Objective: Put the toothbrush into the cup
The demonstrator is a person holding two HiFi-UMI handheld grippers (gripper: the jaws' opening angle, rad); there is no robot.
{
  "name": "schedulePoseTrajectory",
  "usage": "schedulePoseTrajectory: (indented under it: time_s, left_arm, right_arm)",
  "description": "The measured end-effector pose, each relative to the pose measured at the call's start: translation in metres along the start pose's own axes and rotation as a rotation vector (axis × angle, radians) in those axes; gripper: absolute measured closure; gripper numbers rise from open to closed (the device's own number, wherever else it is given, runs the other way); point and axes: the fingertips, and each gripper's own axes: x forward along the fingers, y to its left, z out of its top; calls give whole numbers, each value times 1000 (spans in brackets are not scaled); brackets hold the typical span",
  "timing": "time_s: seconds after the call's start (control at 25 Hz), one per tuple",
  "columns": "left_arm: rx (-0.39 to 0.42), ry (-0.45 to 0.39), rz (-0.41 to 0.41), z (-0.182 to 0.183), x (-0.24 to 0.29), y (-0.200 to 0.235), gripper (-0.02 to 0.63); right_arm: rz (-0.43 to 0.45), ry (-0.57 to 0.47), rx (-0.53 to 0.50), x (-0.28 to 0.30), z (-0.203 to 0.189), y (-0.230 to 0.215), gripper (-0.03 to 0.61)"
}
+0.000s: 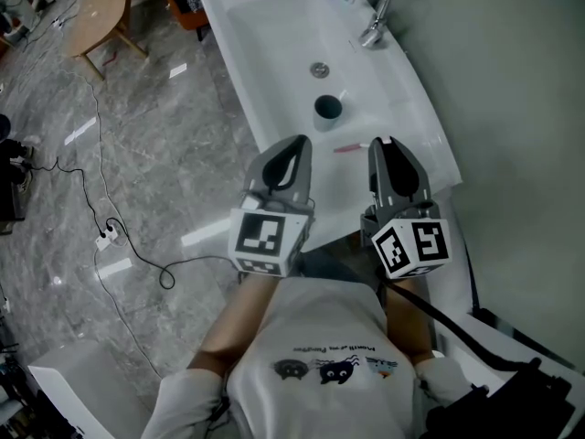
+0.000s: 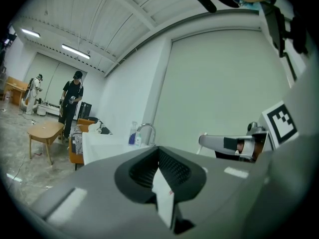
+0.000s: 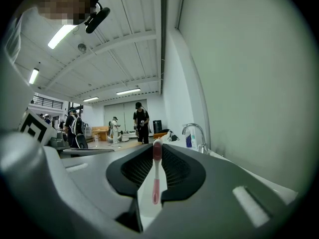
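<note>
At the right gripper [image 1: 382, 143] the fingers [image 3: 185, 171] are closed on the toothbrush [image 3: 156, 183]. Its brush head pokes up past the tips and the pink handle runs down the slot between them, so its long axis sits crosswise to the fingers. Head view shows a pink length of it just left of the right tips, over the near edge of the sink [image 1: 416, 126]; how far it leans, the views don't settle. The left gripper [image 1: 299, 142] is alongside, level with the right, fingers together on nothing, tips over the sink's near left corner. Outward from the right tips, the cup [image 1: 327, 108] stands upright in the basin, ahead and to the left, mouth up and apparently empty, just short of the drain [image 1: 318, 69]. The faucet [image 1: 370, 7] is well beyond, toward the far wall-side corner. Cup and toothbrush are apart. Judgement: the cup lies about as near the left gripper's line as the right's, but the right carries the load, so the move is its own — forward and left across the near edge, then handle end over the mouth and down. Likely snag — a handle off plumb catching the rim or tipping the cup.
</note>
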Motion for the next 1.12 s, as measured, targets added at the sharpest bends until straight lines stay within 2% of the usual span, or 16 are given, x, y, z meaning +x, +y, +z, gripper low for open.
schedulePoseTrajectory:
  time_s: [0.32, 1.12]
  left_arm:
    - [-16, 22, -10, -10, 3, 4, 614]
    - [-37, 72, 46, -17, 48, 17, 614]
  right_arm:
    - [-17, -19, -3, 6, 1, -2, 523]
    - [63, 30, 5, 65, -1, -33, 523]
